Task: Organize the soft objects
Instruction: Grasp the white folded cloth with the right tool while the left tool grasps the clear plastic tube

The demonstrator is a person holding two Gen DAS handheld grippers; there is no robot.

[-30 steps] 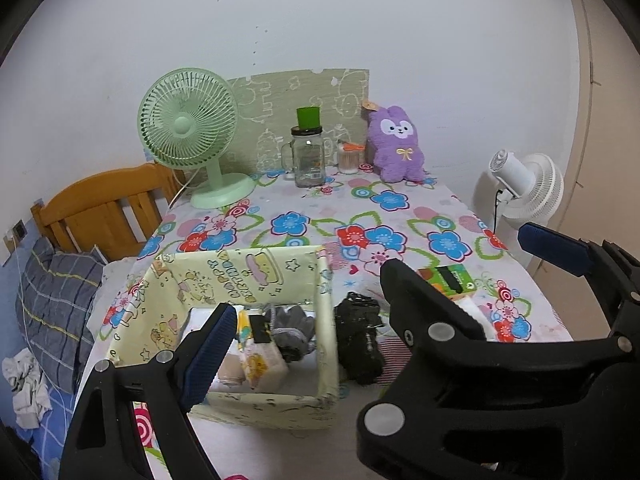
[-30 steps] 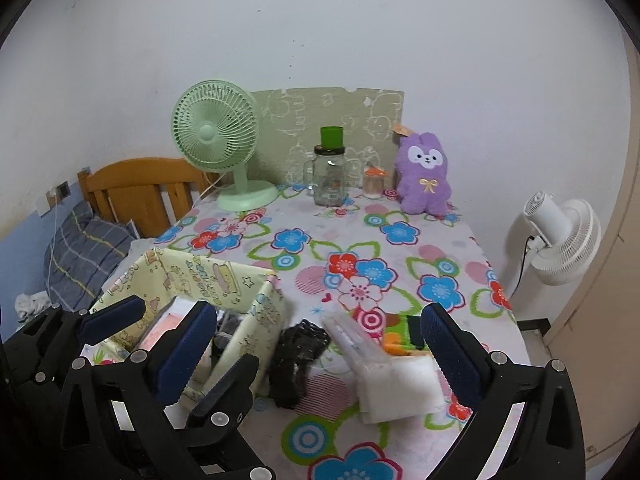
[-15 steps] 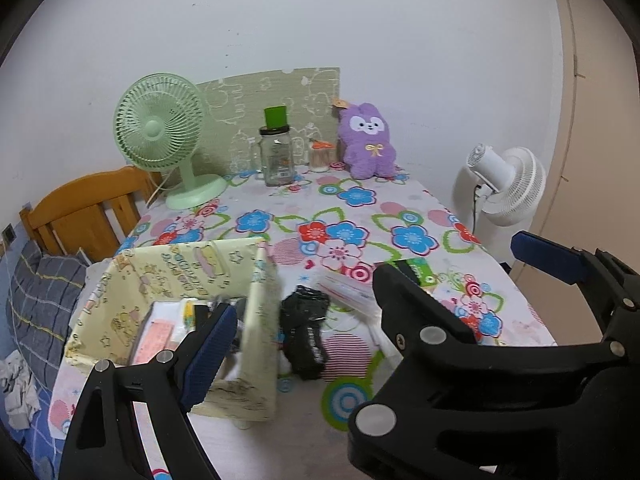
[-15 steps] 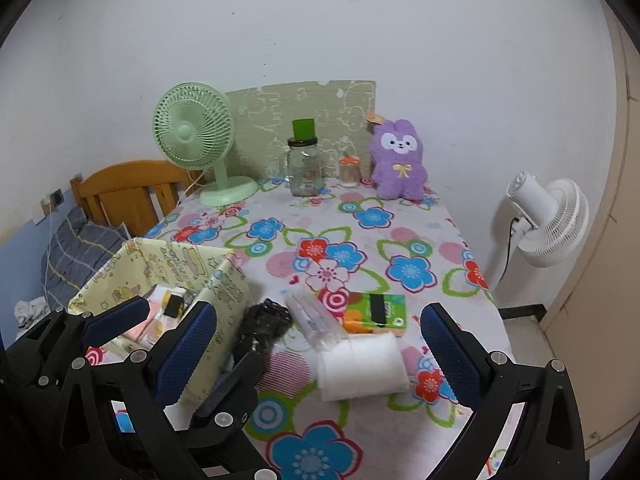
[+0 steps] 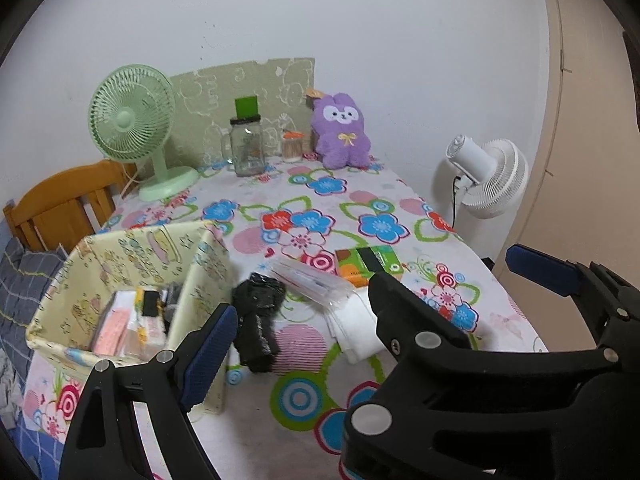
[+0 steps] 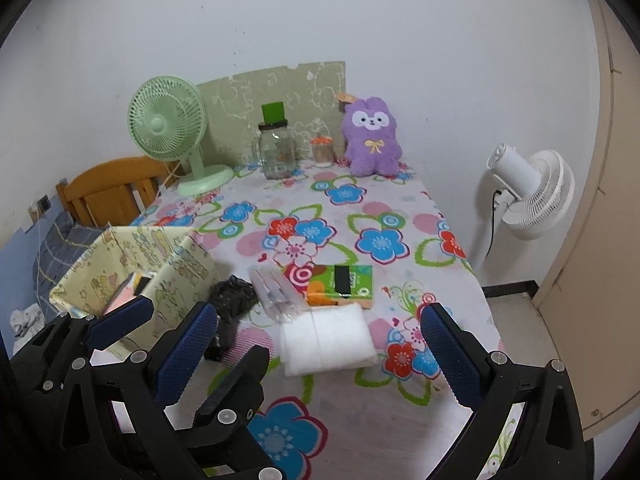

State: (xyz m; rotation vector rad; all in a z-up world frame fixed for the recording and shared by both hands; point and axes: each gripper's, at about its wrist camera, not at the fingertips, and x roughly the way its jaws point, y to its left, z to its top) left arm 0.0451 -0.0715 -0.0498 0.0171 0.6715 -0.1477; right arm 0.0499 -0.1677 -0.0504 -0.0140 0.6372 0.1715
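Soft things lie mid-table beside the yellow bin [image 6: 188,264]: a black bundle [image 6: 234,300], a clear packet [image 6: 276,290], a white pad [image 6: 326,338] and a green tissue pack [image 6: 344,282]. Both claws hover above them with jaws wide and nothing held: the right gripper [image 6: 316,344] over the pad, the left gripper [image 5: 304,312] by the bundle.

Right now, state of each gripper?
Left gripper: open, holding nothing.
Right gripper: open, holding nothing; folded white cloth lies on the table beyond it.
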